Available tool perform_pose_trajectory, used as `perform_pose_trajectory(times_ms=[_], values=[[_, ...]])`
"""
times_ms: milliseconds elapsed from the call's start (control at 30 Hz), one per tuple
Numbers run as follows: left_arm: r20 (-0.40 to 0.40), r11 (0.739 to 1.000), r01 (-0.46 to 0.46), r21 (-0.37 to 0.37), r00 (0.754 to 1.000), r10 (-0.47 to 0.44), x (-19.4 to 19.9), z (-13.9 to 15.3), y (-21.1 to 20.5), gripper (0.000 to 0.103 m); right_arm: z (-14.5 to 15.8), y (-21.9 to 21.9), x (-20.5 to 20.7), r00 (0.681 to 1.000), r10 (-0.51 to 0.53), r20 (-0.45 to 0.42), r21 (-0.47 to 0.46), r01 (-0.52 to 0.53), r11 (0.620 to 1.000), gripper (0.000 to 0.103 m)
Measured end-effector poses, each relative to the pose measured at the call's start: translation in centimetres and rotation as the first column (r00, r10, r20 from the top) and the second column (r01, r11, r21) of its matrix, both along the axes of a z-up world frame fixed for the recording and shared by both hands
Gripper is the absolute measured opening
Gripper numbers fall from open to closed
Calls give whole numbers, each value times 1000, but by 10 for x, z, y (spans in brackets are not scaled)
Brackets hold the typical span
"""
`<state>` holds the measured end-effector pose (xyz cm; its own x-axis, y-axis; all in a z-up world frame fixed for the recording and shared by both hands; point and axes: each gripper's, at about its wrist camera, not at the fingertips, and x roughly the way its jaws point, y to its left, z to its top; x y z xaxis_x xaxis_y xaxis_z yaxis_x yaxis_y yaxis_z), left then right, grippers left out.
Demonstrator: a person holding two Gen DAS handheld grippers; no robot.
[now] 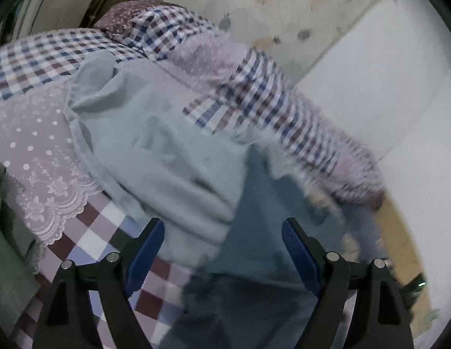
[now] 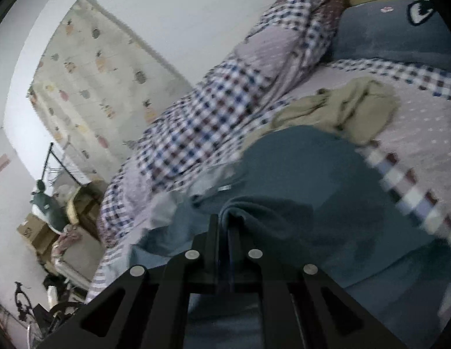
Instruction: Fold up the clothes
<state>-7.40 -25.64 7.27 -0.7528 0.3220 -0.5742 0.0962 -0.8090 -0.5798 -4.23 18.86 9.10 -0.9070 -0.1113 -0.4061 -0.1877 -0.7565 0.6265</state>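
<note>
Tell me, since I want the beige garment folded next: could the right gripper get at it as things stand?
Probably not yet. The right gripper is shut on the blue garment, which lies between it and the beige garment. Nothing covers the beige one, though.

Bed (image 2: 423,122) covered in a lilac dotted sheet with checked patches. Lying on it: rumpled checked quilt (image 2: 196,122) along the wall side, khaki garment (image 2: 350,110), blue-grey pillow (image 2: 385,35) at the head, teal garment (image 2: 306,174), pale green garment (image 1: 155,145).
</note>
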Motion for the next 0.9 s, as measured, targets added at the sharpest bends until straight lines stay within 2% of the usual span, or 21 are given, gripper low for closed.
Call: perform_pose_trajectory(times_ms=[100, 167, 267, 333, 433, 567, 633, 700, 833, 900], values=[[48, 998, 17, -65, 999, -14, -3, -11, 11, 85, -19, 29, 13, 999, -41, 9, -11, 41, 999, 6], [72, 992, 47, -121, 997, -38, -6, -15, 24, 85, -35, 38, 20, 998, -36, 46, -20, 37, 999, 7], [76, 964, 109, -241, 993, -93, -5, -16, 48, 85, -67, 50, 20, 984, 27, 175, -123, -5, 992, 10], [53, 939, 137, -316, 990, -127, 0, -11, 61, 85, -76, 51, 18, 975, 74, 211, -153, -42, 987, 13], [20, 882, 190, -431, 979, -201, 11, -1, 82, 85, -80, 51, 18, 967, 122, 222, -155, -89, 984, 16], [18, 773, 286, -567, 942, -335, 29, -3, 111, 85, -73, 53, 19, 968, 156, 197, -163, -124, 979, 19], [34, 726, 305, -616, 931, -362, 31, -10, 125, 85, -67, 54, 21, 969, 163, 185, -166, -132, 977, 20], [63, 691, 319, -648, 927, -369, 27, -19, 137, 82, -64, 55, 24, 972, 160, 174, -174, -129, 976, 20], [111, 630, 330, -703, 926, -362, 18, -35, 151, 64, -63, 57, 25, 972, 156, 173, -189, -123, 974, 21], [126, 614, 337, -714, 924, -361, 14, -42, 155, 63, -63, 57, 22, 972, 154, 176, -192, -119, 974, 21]])
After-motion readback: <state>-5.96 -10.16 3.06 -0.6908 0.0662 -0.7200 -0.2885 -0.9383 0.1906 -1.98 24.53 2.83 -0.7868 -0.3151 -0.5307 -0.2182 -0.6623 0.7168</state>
